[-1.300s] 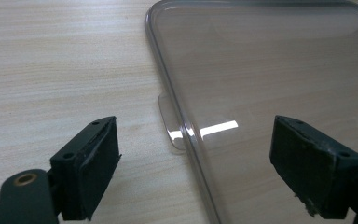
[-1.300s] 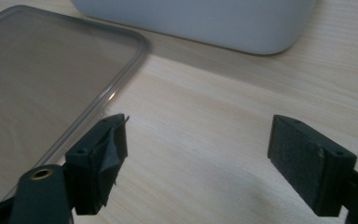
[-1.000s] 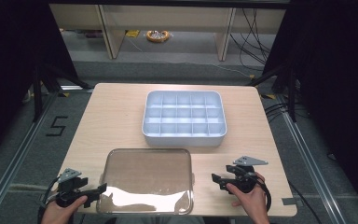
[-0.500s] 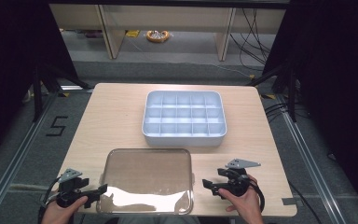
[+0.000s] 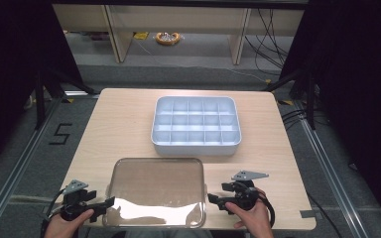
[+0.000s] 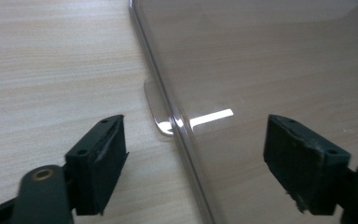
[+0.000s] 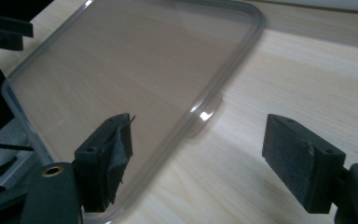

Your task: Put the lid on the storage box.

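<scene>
A clear plastic lid (image 5: 154, 188) lies flat on the wooden table (image 5: 124, 119), near its front edge. Behind it stands a pale blue compartment tray (image 5: 196, 126) with empty cells. My left gripper (image 5: 107, 203) is at the lid's left side. In the left gripper view the left gripper (image 6: 200, 163) is open and its jaws have just been closing. The lid (image 6: 270, 70) rim and a small tab (image 6: 158, 112) lie in the gap, untouched. My right gripper (image 5: 214, 198) is at the lid's right side. It (image 7: 205, 161) is open and has just been closing astride the rim and tab (image 7: 207, 112).
The table's front edge runs just under both hands. The floor around it is grey, with a taped "5" (image 5: 60, 134) at the left. Dark frame posts stand at both sides. Cables and a yellowish object (image 5: 167, 37) lie beyond the far edge.
The right gripper has slid left toward the lid's right edge. The left hand has stayed where it was. The lid and tray have not moved.
</scene>
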A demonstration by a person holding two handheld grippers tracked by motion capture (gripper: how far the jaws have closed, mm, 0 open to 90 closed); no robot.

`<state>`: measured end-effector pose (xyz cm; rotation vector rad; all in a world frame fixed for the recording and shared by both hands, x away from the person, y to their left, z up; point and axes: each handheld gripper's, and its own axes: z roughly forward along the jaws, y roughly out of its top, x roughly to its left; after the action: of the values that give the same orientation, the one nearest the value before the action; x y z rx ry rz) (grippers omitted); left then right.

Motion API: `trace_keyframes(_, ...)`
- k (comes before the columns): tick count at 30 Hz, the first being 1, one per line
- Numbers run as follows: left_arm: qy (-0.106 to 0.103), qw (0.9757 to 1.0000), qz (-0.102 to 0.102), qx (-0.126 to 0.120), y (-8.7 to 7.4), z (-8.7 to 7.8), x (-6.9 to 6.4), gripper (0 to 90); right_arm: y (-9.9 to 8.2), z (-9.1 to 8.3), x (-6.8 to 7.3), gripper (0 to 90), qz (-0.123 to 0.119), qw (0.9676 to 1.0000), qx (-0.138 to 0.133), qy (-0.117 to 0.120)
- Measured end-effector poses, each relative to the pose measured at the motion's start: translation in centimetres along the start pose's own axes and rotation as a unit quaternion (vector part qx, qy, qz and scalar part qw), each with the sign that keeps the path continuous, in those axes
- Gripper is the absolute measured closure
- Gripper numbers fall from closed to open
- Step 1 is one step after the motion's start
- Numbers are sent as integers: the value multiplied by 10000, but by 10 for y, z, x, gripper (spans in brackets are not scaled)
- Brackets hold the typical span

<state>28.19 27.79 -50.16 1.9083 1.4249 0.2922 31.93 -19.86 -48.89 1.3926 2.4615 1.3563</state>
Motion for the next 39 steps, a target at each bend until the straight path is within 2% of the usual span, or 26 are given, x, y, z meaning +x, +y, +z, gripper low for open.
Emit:
trace_keyframes(1, -24, 10000, 8, -13, 0, 0, 0, 305, 1, 1, -1, 278, -20, 10000, -9, -2)
trace_keyframes(2, -45, 9999, -70, -73, 0, 1, -1, 339, 1, 1, -1, 278, -20, 10000, -9, -2)
trace_keyframes(4, -72, 10000, -24, 46, -1, 1, -1, 353, 1, 4, -2, 282, 123, 9999, 8, 65)
trace_keyframes(5, -56, 9999, 43, 118, -1, 1, 1, 373, 2, 4, -2, 286, 158, 9999, -9, 8)
trace_keyframes(6, -83, 9998, 20, 179, -1, 2, 1, 409, 2, 8, -3, 287, 248, 9997, 3, 32)
trace_keyframes(7, -144, 9998, -39, 133, -2, 4, 0, 432, 3, 9, -2, 288, 301, 9995, -1, 49)
trace_keyframes(9, -148, 9997, -25, 203, -2, 5, 0, 444, 4, 11, -1, 288, 378, 9993, 15, 67)
trace_keyframes(10, -155, 9996, -23, 249, -2, 6, 0, 453, 4, 13, 2, 288, 585, 9982, 61, 67)
trace_keyframes(11, -118, 9994, 8, 321, -3, 7, 0, 477, 6, 18, 1, 294, 429, 9990, 70, 67)
trace_keyframes(14, -172, 9994, 12, 286, -3, 9, -1, 515, 8, 27, 2, 299, 544, 9984, 170, -3)
trace_keyframes(15, -231, 9994, -12, 246, -4, 9, -2, 515, 8, 27, 2, 299, 544, 9984, 170, -3)
trace_keyframes(19, -175, 9991, 148, 348, -3, 9, -3, 544, 9, 33, 1, 310, 671, 9977, 109, -25)
trace_keyframes(20, -166, 9993, 159, 308, -4, 9, -5, 562, 11, 36, 0, 313, 827, 9965, 97, -41)
trace_keyframes(22, -164, 9989, 233, 364, -3, 9, -5, 576, 11, 38, -1, 323, 780, 9969, 89, -58)
trace_keyframes(23, -205, 9986, 300, 392, -3, 9, -6, 580, 12, 39, 0, 324, 870, 9961, 116, -47)
trace_keyframes(26, -231, 9985, 322, 382, -3, 9, -9, 581, 12, 40, 1, 325, 853, 9961, 166, -124)
trace_keyframes(27, -238, 9985, 336, 371, -4, 10, -9, 585, 12, 42, -1, 327, 952, 9952, 125, -207)
trace_keyframes(29, -254, 9983, 347, 397, -4, 10, -10, 589, 12, 42, -2, 332, 969, 9949, 90, -274)
trace_keyframes(30, -278, 9980, 380, 420, -4, 10, -11, 593, 12, 43, -2, 336, 1005, 9946, 88, -231)
trace_keyframes(32, -247, 9980, 406, 429, -4, 10, -12, 594, 12, 45, -1, 330, 1141, 9932, 47, -245)
trace_keyframes(34, -249, 9980, 395, 417, -4, 10, -13, 592, 10, 45, 0, 332, 1395, 9897, -97, -297)
trace_keyframes(37, -226, 9979, 426, 431, -4, 10, -13, 592, 7, 44, 0, 334, 1556, 9873, -210, -228)
trace_keyframes(39, -235, 9981, 411, 393, -4, 10, -13, 589, 4, 43, -1, 337, 1803, 9829, -320, -184)
